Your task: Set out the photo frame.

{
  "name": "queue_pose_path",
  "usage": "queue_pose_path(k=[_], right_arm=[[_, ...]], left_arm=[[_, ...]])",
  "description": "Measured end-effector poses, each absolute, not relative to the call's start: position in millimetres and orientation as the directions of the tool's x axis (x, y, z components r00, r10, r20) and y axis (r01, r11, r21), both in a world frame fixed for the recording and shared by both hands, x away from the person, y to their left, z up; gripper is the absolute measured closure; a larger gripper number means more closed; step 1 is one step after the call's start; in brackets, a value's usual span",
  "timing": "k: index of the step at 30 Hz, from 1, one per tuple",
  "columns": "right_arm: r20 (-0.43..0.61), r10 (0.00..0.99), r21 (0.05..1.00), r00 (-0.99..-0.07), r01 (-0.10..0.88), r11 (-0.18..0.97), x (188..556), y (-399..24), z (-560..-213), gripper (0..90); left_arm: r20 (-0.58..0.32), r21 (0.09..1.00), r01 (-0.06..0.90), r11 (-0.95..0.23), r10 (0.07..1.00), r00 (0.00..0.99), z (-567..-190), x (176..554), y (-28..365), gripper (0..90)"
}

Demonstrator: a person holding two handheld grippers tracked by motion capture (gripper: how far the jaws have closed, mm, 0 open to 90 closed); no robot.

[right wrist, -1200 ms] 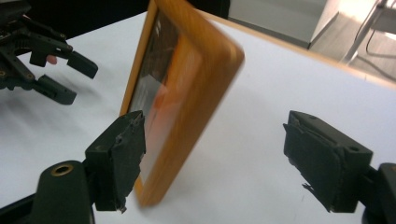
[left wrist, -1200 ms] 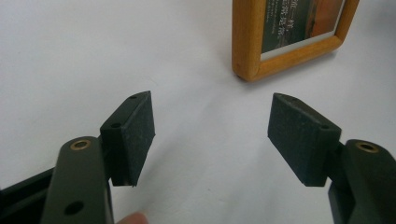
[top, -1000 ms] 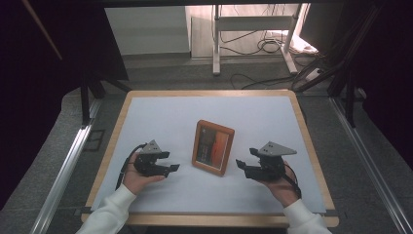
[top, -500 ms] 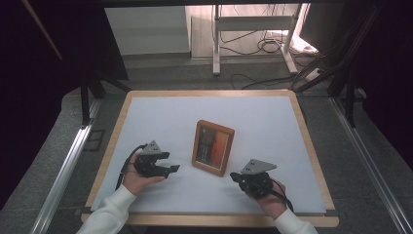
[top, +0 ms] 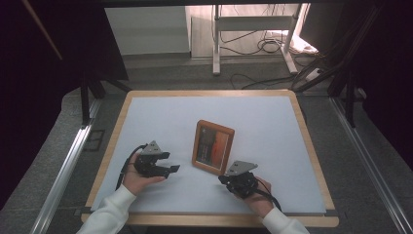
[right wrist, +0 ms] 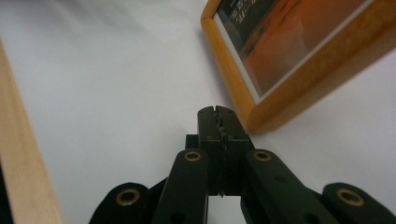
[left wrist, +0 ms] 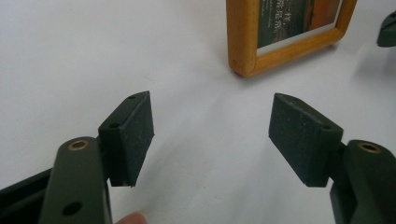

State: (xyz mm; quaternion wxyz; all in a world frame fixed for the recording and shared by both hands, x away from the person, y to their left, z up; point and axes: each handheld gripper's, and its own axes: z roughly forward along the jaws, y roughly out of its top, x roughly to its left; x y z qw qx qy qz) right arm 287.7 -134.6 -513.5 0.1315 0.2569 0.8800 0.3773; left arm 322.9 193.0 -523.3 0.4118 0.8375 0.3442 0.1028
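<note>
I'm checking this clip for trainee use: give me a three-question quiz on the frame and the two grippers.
1. True or false: the right gripper has its fingers pressed together.
2. Which gripper is open? A left gripper B right gripper
3. What lies on the white table between the grippers?

Key
1. True; nothing is between them, and the tips sit at the frame's near corner.
2. A; nothing between its fingers.
3. A wooden picture frame.

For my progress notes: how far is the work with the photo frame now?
Done: nothing visible yet; the wooden photo frame lies flat on the white table. In hand: the right tongs, shut and empty, have come down to its near corner. Left: any grasp; the left tongs are open, apart from it.
</note>
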Motion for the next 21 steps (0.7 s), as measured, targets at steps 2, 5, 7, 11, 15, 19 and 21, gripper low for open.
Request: queue_pose_path(k=[2, 5, 7, 11, 15, 19, 21], right_arm=[[-0.049, 0.559, 0.726, -0.828, 0.355, 0.589, 294.6, -127.9, -515.2, 90.0], [-0.053, 0.576, 0.722, -0.815, 0.367, 0.586, 302.9, -125.9, -517.9, 90.0], [-0.055, 0.584, 0.718, -0.81, 0.374, 0.586, 306.1, -125.3, -519.4, 90.0], [-0.055, 0.58, 0.713, -0.813, 0.374, 0.593, 306.7, -124.3, -520.4, 90.0], [-0.052, 0.584, 0.712, -0.81, 0.38, 0.591, 307.9, -127.4, -520.7, 90.0], [-0.051, 0.595, 0.712, -0.802, 0.389, 0.585, 309.9, -131.4, -520.4, 90.0], [-0.049, 0.598, 0.716, -0.8, 0.389, 0.58, 312.1, -135.6, -520.7, 90.0]], left_arm=[[-0.112, 0.76, 0.492, -0.424, 0.661, 0.742, -523.5, 323.1, 193.2, 30.9], [-0.112, 0.761, 0.492, -0.424, 0.66, 0.743, -523.4, 323.0, 193.1, 30.9], [-0.111, 0.762, 0.49, -0.423, 0.66, 0.743, -523.3, 322.8, 193.3, 30.9], [-0.113, 0.761, 0.492, -0.423, 0.661, 0.742, -523.5, 323.3, 193.8, 30.9], [-0.115, 0.761, 0.493, -0.421, 0.661, 0.742, -523.9, 323.6, 194.1, 30.9], [-0.119, 0.76, 0.496, -0.419, 0.662, 0.74, -525.0, 324.1, 194.5, 30.9], [-0.12, 0.758, 0.5, -0.42, 0.663, 0.739, -525.9, 324.9, 194.7, 30.8]])
